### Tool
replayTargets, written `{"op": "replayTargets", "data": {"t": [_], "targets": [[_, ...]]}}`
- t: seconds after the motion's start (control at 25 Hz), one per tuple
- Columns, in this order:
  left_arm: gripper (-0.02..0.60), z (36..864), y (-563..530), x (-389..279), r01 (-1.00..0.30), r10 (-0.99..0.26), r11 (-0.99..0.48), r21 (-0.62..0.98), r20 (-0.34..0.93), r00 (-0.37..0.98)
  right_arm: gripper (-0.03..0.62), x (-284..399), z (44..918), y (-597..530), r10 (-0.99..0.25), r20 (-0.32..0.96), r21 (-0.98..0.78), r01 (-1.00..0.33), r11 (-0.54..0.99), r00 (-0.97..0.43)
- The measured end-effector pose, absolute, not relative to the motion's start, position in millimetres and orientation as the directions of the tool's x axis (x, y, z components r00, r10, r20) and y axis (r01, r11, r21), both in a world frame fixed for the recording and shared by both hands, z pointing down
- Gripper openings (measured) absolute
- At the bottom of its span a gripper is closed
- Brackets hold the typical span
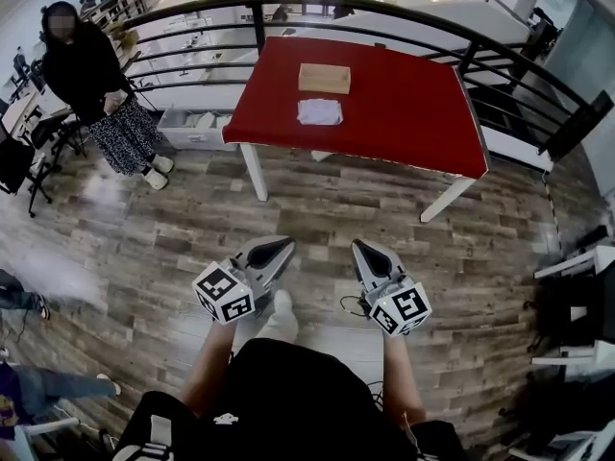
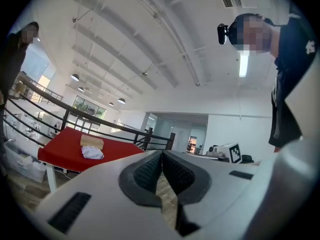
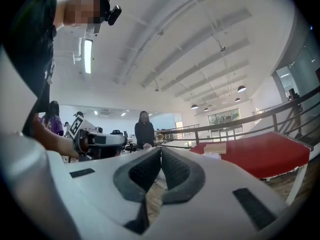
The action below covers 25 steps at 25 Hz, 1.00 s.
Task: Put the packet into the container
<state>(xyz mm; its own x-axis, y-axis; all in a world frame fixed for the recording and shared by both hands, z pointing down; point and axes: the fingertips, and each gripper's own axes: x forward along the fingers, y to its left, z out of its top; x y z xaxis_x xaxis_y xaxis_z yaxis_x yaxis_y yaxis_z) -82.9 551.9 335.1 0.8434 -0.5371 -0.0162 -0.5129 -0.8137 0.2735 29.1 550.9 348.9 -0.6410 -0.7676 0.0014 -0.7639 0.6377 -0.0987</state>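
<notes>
On the red table (image 1: 404,113) lies a white crumpled packet (image 1: 319,111), with a tan box-shaped container (image 1: 324,78) just behind it. The same packet (image 2: 92,153) and container (image 2: 92,142) show small in the left gripper view, and the container (image 3: 215,148) shows far off in the right gripper view. My left gripper (image 1: 285,246) and right gripper (image 1: 360,248) hang low in front of my body, well short of the table. Both are shut with nothing between the pads, tilted upward.
A black railing (image 1: 192,22) runs behind and around the table. A person in dark clothes (image 1: 101,89) stands at the left by a chair. A storage crate (image 1: 197,128) sits under the table's left end. Wooden floor (image 1: 317,209) lies between me and the table.
</notes>
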Motion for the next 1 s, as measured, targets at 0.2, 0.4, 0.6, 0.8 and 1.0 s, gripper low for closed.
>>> {"op": "replayTargets", "data": {"t": [0.2,0.4,0.6,0.8,1.0], "targets": [[0.009,334,479,-105,-0.524,-0.542,-0.805,0.278,0.011,0.840,0.020,16,343,483,-0.780,0.003,-0.124,-0.774,0.621,-0.626],[0.009,335,417,-131,-0.530,-0.551,-0.793,0.300,0.017,0.834,0.020,-1,338,422,-0.793,0.000,-0.136,-0.785,0.604,-0.610],[0.009,341,375,-143,-0.534,-0.543,-0.802,0.270,0.045,0.838,0.020,-25,337,375,-0.783,-0.010,-0.139,-0.775,0.616,-0.621],[0.010,364,346,-162,-0.540,-0.540,-0.796,0.272,0.081,0.837,0.020,-44,346,348,-0.782,0.016,-0.127,-0.777,0.616,-0.623],[0.009,383,319,-154,-0.521,-0.521,-0.789,0.326,0.094,0.848,0.020,-31,342,315,-0.811,0.015,-0.137,-0.805,0.578,-0.585]]}}
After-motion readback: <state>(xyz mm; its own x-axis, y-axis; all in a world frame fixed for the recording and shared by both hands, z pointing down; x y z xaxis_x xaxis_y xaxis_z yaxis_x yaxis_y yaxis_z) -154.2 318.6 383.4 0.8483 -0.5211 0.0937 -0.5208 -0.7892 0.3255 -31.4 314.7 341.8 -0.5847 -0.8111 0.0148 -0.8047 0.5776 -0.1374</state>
